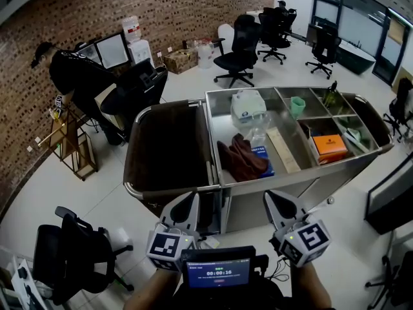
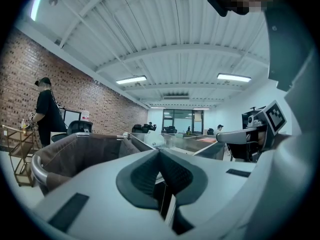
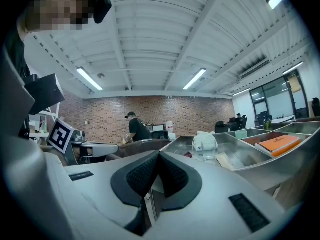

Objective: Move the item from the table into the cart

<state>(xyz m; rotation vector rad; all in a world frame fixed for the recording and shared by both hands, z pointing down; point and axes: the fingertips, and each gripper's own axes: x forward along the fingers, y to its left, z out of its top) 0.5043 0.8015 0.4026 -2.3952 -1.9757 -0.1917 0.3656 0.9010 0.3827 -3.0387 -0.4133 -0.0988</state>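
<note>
Brick wall [image 1: 97, 5] down the left side, office chairs [image 1: 240, 47] scattered over the pale floor, and in the middle of it all stands the steel cart [image 1: 303, 179], with a brown bag [image 1: 168, 147] hung on its left end. Both tools sit low, just short of the cart's near side. The left gripper [image 1: 187, 202] has its jaws pressed together with nothing between them, and the right gripper [image 1: 277, 202] is the same, closed and empty. Each one's own view shows dark pads meeting tip to tip. The cart trays are well stocked: a brown cloth [image 1: 242, 159] lying by a blue pack [image 1: 263, 163], a glass [image 1: 258, 137], a white lump [image 1: 247, 104] behind it, a wooden strip [image 1: 282, 148], an orange box [image 1: 330, 147], a green cup [image 1: 297, 105] and a bottle [image 1: 332, 95] at the far end. Which of these is the task's item I can't say, and no table with anything waiting on it shows from where the cameras look. So it reads two ways: the item may already be among the things in the trays, with the empty grippers clear of it, or it lies on a table out of sight and has yet to be fetched. Nothing is in transit right now, that much is plain. Over by the wall a person [image 1: 74, 73] bends at a small rack [image 1: 74, 147], apart from the job.
</note>
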